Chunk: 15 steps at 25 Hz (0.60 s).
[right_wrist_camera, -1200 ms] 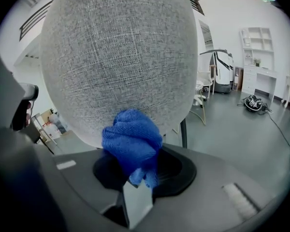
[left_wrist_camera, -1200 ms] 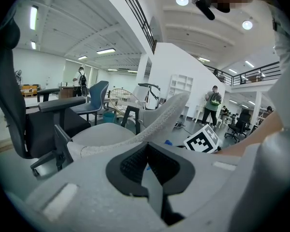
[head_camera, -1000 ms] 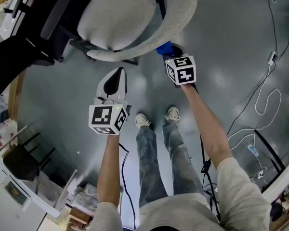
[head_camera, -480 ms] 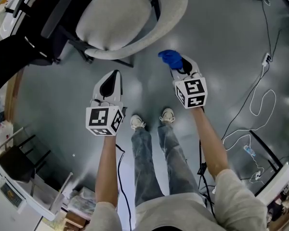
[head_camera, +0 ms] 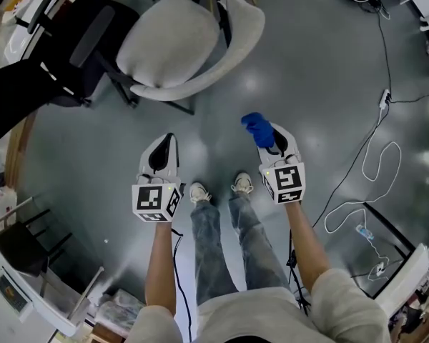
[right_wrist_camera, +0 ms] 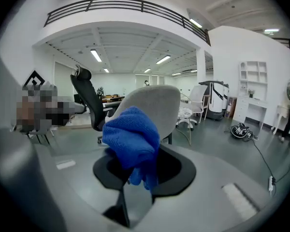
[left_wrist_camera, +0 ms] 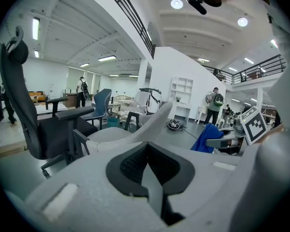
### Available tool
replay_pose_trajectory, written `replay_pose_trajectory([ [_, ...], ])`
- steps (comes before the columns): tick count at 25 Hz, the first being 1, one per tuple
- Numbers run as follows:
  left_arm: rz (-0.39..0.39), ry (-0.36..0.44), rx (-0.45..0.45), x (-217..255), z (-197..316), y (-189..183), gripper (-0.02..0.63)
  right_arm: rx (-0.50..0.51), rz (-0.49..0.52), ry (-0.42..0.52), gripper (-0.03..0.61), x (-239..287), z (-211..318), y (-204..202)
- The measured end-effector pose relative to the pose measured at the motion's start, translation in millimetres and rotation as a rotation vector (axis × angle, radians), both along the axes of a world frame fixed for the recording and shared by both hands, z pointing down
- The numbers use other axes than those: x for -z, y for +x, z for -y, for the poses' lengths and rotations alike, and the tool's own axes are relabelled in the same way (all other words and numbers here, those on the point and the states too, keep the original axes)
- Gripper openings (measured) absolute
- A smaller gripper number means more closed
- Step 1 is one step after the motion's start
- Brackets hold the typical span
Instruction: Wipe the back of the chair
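The grey shell chair stands ahead of me, its curved back turned my way. My right gripper is shut on a bunched blue cloth and hangs in the air well short of the chair back. In the right gripper view the cloth covers the jaw tips, with the chair back behind it. My left gripper is shut with nothing in it, to the left of the right one and just as far from the chair. The left gripper view shows the chair back and the cloth.
A black office chair stands close on the grey chair's left. Cables and a power strip lie on the floor at the right. My feet are below the grippers. Shelving and clutter fill the lower left.
Both grippers have drawn back from the chair toward my body. The right one, with the cloth, was at the chair back's edge a second ago and now hangs clear of it.
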State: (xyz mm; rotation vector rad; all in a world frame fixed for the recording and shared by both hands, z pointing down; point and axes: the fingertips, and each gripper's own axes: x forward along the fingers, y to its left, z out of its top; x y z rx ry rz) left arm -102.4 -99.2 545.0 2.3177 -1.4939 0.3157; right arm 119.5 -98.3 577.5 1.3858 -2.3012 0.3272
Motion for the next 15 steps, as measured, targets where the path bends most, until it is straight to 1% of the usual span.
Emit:
replay_pose_trajectory([
  [3, -0.006, -0.008, 0.026, 8.9, -10.3, -8.0, 0.002, -0.018, 0.010, -0.017, 0.101, 12.7, -13.4, 3.5],
  [6, -0.010, 0.002, 0.046, 29.6, -14.1, -13.4, 0.002, -0.051, 0.033, -0.016, 0.101, 34.8, -15.3, 9.5],
  [15, -0.001, 0.083, 0.061, 123.5, -4.7, -22.0, 0.000, -0.066, 0.058, 0.070, 0.100, 140.9, 5.3, 5.4],
])
